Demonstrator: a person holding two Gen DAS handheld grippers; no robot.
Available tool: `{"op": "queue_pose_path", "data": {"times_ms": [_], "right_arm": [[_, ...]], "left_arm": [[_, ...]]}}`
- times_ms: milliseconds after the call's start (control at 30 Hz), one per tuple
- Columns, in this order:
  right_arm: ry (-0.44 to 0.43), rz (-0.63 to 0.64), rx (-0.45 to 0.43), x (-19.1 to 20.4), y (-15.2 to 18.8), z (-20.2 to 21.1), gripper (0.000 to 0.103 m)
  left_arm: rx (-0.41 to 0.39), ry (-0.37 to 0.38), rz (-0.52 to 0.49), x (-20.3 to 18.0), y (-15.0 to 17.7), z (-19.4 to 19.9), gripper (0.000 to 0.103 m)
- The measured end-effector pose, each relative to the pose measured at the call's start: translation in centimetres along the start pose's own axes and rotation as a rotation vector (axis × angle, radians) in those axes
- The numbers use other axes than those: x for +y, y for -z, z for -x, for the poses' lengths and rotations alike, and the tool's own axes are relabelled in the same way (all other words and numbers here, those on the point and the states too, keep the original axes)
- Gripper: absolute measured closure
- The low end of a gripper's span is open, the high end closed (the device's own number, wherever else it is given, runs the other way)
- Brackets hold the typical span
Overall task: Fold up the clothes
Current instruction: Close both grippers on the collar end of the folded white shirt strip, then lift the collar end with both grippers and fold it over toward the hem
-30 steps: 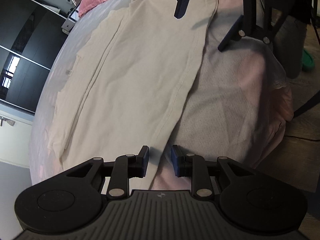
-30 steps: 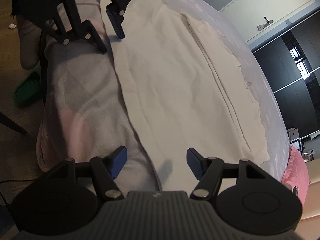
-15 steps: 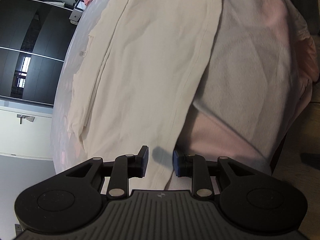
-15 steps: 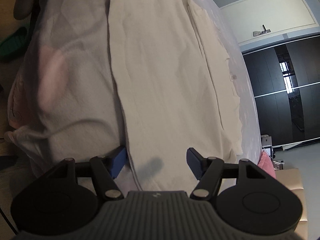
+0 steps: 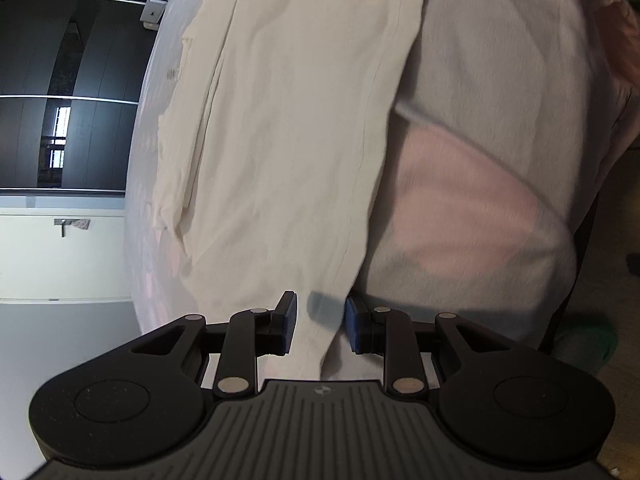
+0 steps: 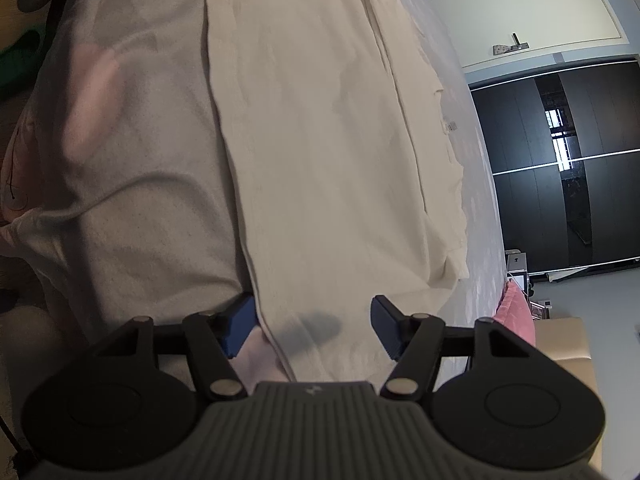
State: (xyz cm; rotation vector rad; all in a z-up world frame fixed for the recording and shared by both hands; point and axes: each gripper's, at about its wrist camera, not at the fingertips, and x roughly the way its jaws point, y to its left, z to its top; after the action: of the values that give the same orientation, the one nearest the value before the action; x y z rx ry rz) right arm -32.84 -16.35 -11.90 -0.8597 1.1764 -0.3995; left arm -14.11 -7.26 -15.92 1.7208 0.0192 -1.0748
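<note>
- Fingers of the left gripper (image 5: 318, 328) stand narrowly apart and those of the right gripper (image 6: 314, 330) wide apart, each straddling the near edge of the cream garment (image 5: 288, 128), gripping nothing.
- Garment lies flat and lengthwise on the bed (image 5: 492, 128), a layer doubled along its far side.
- Risk: closing low could pinch the bedcover too, dragging both.
- Both garment ends are cut off; its type is unclear.

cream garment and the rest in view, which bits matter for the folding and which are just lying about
For the job: cream garment, left gripper, right gripper, both open at its near edge.

Lying about: grey-pink blanket, pink pillow, green object on floor, dark wardrobe.
</note>
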Motion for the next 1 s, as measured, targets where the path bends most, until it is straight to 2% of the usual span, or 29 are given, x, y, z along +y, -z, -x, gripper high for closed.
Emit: {"op": "queue_pose_path", "data": {"times_ms": [300,367,433,467,500,533,567,667,833,900,1000], "right_arm": [[0.073,0.099,0.058,1.1,1.0,-1.0,0.042],[0.073,0.123,0.049,1.7,1.1,-0.8,0.055],[0.079,0.15,0.041,2.2,1.2,-0.7,0.062],[0.086,0.155,0.041,2.2,1.2,-0.7,0.071],[0.092,0.15,0.045,2.1,1.2,-0.8,0.078],[0.101,0.134,0.05,1.8,1.2,-0.7,0.091],[0.113,0.109,0.057,1.4,1.2,-0.7,0.096],[0.157,0.045,0.066,0.0,1.2,-0.3,0.098],[0.272,-0.044,0.052,-3.3,0.3,0.8,0.101],[0.324,-0.118,0.05,-5.0,0.0,1.7,0.101],[0.414,-0.206,0.048,-7.2,-0.6,3.7,0.101]], "left_arm": [[0.076,-0.047,-0.013,0.3,-0.3,-2.0,0.08],[0.081,-0.058,-0.014,0.2,-0.4,-2.3,0.08],[0.089,-0.06,0.008,0.5,-0.5,-2.9,0.086],[0.095,-0.055,0.025,0.7,-0.5,-3.1,0.087],[0.101,-0.043,0.049,1.0,-0.6,-3.0,0.091],[0.106,-0.029,0.078,1.4,-0.6,-2.9,0.096],[0.111,-0.015,0.115,2.0,-0.6,-2.8,0.098],[0.111,-0.022,0.233,4.1,-0.6,-1.8,0.102],[0.073,-0.135,0.412,8.7,-0.6,1.1,0.102],[0.058,-0.18,0.483,10.5,-0.6,2.2,0.102],[0.027,-0.213,0.528,11.7,-0.4,4.0,0.102]]}}
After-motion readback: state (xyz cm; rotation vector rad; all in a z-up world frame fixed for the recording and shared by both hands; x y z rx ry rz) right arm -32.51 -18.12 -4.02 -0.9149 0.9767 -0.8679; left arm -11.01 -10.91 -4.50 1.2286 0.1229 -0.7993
